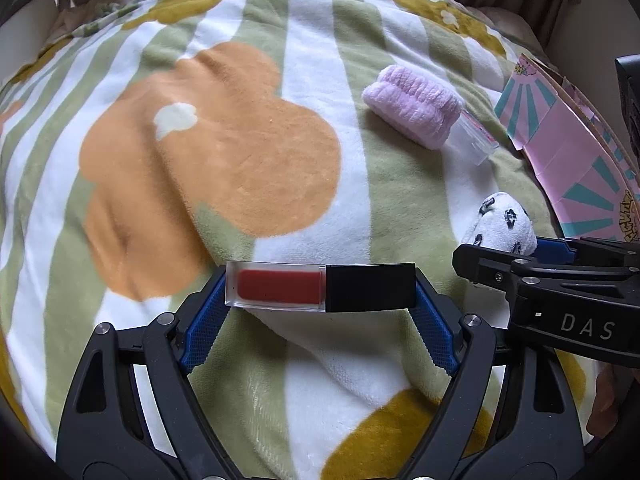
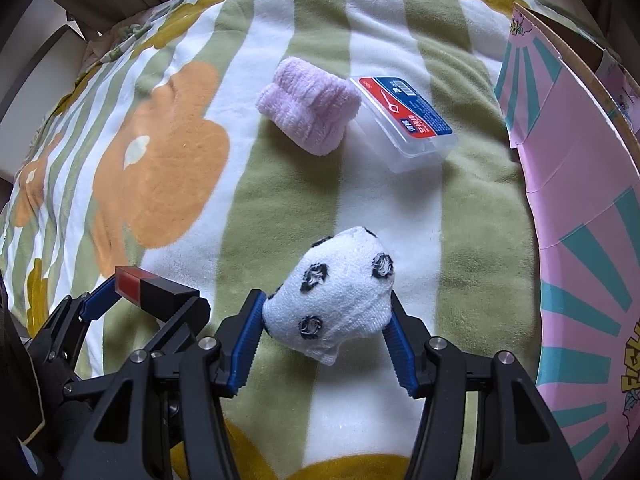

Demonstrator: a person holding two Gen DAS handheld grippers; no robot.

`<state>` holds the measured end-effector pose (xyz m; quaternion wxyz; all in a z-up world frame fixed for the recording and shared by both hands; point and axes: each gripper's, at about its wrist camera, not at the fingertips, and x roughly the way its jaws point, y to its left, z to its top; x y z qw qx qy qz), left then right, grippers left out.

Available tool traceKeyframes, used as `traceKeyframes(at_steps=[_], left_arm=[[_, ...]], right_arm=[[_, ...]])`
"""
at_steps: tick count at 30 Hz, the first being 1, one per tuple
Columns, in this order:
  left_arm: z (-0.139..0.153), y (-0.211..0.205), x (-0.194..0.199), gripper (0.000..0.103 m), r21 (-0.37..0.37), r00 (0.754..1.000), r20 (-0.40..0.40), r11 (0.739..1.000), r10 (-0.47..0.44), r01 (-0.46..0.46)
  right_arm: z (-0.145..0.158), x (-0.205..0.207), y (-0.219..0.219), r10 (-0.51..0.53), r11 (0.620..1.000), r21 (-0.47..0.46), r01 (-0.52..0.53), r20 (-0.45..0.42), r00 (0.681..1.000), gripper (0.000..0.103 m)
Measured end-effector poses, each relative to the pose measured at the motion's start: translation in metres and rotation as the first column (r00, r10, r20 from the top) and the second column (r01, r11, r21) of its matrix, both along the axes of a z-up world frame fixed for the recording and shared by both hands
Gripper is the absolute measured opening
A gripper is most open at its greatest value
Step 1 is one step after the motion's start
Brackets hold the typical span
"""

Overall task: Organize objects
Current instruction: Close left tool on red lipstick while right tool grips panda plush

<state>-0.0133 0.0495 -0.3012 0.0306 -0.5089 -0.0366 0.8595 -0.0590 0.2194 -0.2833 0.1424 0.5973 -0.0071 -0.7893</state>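
Note:
My left gripper [image 1: 320, 290] is shut on a red lip gloss tube with a black cap [image 1: 320, 287], held crosswise by its two ends above the blanket. It also shows in the right wrist view [image 2: 150, 284] at the lower left. My right gripper [image 2: 326, 316] is shut on a white rolled sock with black spots [image 2: 336, 300], also seen in the left wrist view [image 1: 502, 224]. A pink rolled fluffy sock [image 2: 310, 110] and a clear plastic box with a red and blue label [image 2: 404, 120] lie on the blanket farther ahead.
A flowered green and white striped blanket [image 1: 248, 152] covers the bed. A pink and teal cardboard box [image 2: 584, 208] stands open along the right side, also in the left wrist view [image 1: 568, 152]. Curtains and a wall lie beyond the bed.

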Motion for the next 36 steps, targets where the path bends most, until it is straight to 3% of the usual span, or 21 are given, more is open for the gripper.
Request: traceKeyframes(at_steps=[10,22,28,36], left_arm=[[-0.006,0.008,-0.002,0.084,-0.069,1.0,0.014,0.998,0.008,-0.007],[-0.013,0.01,-0.009,0.084,-0.082,1.0,0.02,0.997,0.018,-0.016],[-0.023,0.012,-0.017,0.087,-0.098,0.997,0.078,0.995,-0.004,0.012],[-0.023,0.014,-0.017,0.083,-0.088,0.998,0.056,0.995,-0.041,0.046]], right_arm=[[-0.002,0.0,0.0,-0.006,1.0,-0.003,0.006,0.002,1.0,0.053],[-0.007,-0.002,-0.005,-0.008,1.0,-0.007,0.008,0.006,1.0,0.053],[-0.01,-0.004,-0.004,-0.01,1.0,-0.011,0.01,0.007,1.0,0.053],[-0.014,-0.005,-0.003,-0.014,1.0,-0.011,0.014,0.014,1.0,0.053]])
